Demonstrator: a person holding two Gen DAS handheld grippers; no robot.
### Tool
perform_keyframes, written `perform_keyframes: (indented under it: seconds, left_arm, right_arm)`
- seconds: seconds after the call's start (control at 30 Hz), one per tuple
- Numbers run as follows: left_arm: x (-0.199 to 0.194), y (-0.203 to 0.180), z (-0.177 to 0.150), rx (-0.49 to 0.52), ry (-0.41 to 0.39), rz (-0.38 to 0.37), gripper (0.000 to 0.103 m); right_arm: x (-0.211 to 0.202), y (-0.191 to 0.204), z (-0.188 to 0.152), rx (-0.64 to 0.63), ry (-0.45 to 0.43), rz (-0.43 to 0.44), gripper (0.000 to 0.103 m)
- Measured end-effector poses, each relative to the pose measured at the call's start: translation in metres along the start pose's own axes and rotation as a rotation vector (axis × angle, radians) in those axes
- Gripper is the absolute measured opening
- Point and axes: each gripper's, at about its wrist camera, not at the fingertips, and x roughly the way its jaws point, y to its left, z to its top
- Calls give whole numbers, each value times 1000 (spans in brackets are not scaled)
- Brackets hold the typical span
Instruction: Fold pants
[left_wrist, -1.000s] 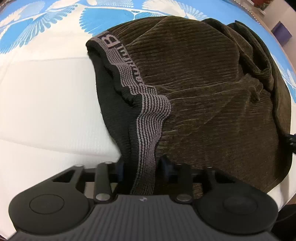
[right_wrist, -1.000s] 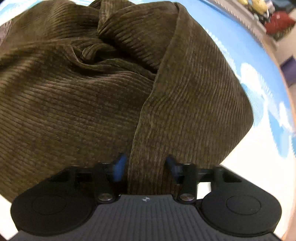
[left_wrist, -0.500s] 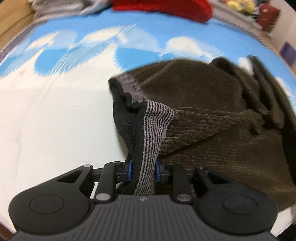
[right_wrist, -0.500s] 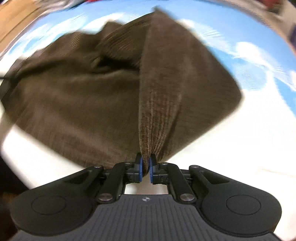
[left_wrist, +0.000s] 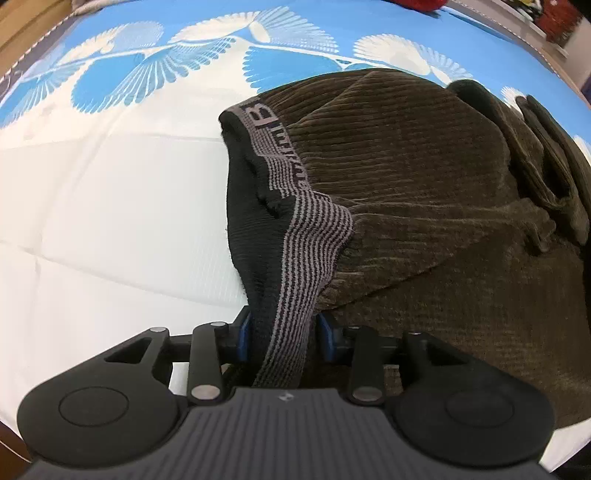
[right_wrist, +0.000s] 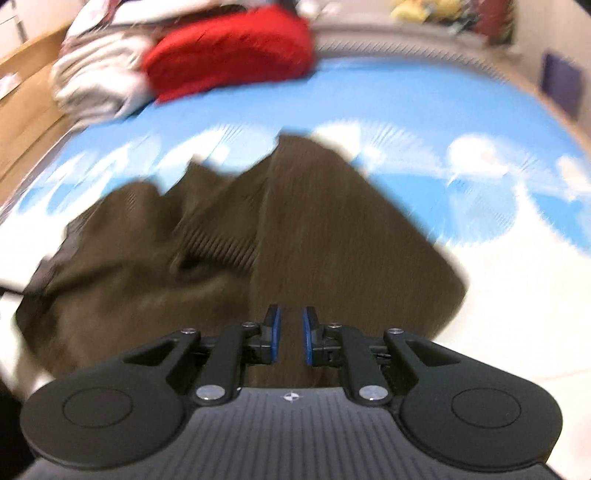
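while the left tongs point steeply down over the bed, their jaws are opening, and the striped grey-and-black waistband of the pants runs up between the blue pads; the left pad lies against the black inner fabric, while a sliver of gap shows by the right one, so whether they press the band cannot be told for sure. the waistband rises from the tongs in a twisted strip toward the far left corner of the heap, where part of a woven letter shows. the right tongs have their jaws opening too, a narrow gap between the blue pads, with brown cloth seen behind that gap but nothing pinched in it. the brown corduroy pants lie rumpled in a mound near the near edge of the bed, on the white part of the sheet, with folds bunched at their right side. toward the far edge the sheet turns blue with white fan shapes. at the far left corner of the bed, blurred in the right view, sit a red bundle and a pale grey bundle.
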Motion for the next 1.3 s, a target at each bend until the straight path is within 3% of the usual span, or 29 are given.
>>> perform_keyframes:
  seconds: [0.13,0.2,0.4,0.47,0.77,0.83,0.9,1.13,1.3]
  left_arm:
    - [1,2,-1,-8,16,10,41]
    - [4,0,-1,9,24,23,42]
    - [10,-3,-1,34,38,37,43]
    - [12,-1,-1,23,42,28,44]
    - [16,4,-1,35,49,5,48]
    - [17,5,-1,43,49,5,52]
    - [18,6,-2,51,48,7,55]
    - [20,2,-2,68,42,35,59]
    - [18,-6,-5,74,35,76,60]
  right_arm:
    - [7,-5,24,54,-106,-69,14]
    - [18,0,32,72,-109,-100,25]
    - [76,34,41,-8,-30,-126,49]
    - [95,46,44,-61,-8,-146,52]
    - [149,77,45,-189,108,-201,53]
    - [154,79,44,-201,119,-223,49]
    - [153,76,43,-201,125,-233,9]
    - [101,22,47,-31,23,-240,7]
    - [65,-45,18,30,83,-296,6]
